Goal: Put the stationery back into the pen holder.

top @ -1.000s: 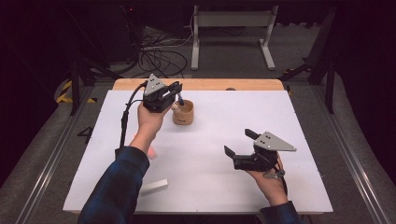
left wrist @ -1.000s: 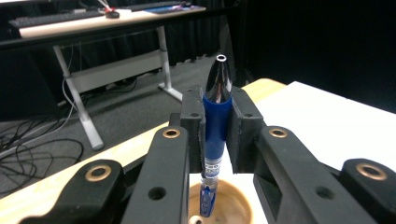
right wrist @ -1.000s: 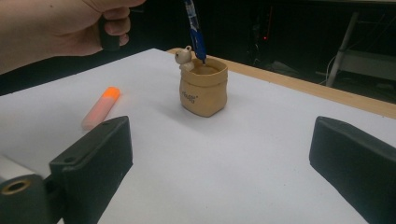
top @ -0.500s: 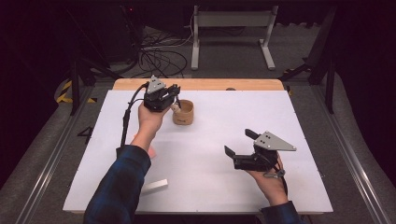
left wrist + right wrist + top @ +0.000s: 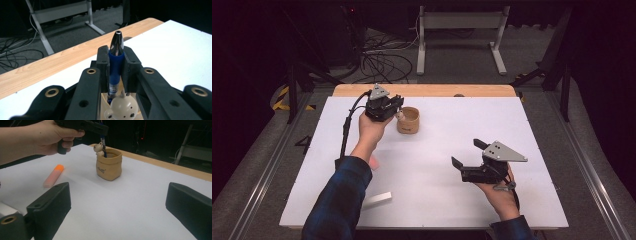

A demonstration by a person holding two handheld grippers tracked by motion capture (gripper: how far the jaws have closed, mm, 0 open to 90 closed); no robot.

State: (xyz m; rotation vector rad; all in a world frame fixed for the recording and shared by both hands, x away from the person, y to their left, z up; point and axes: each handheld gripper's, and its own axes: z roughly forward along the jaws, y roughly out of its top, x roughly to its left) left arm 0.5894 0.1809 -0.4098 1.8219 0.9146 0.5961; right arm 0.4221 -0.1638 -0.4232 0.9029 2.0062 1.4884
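My left gripper [image 5: 395, 106] is shut on a blue pen [image 5: 115, 65] with a silver tip, held upright between the pads. It hovers over the left rim of a tan pen cup [image 5: 408, 121], and the pen's lower end reaches down into the cup [image 5: 109, 167]. A small cream bear figure [image 5: 100, 148] perches on the cup's rim beside the pen [image 5: 103, 150]. My right gripper [image 5: 467, 153] rests low at the near right of the table, jaws wide open with nothing between them, facing the cup.
An orange highlighter [image 5: 53, 175] lies on the white tabletop [image 5: 442, 135] left of the cup, under the left forearm [image 5: 362, 145]. A white block [image 5: 379, 199] lies near the front left edge. A wooden strip [image 5: 437, 90] runs along the far edge.
My left gripper has sunk slightly with the pen toward the cup. The right gripper has stayed still.
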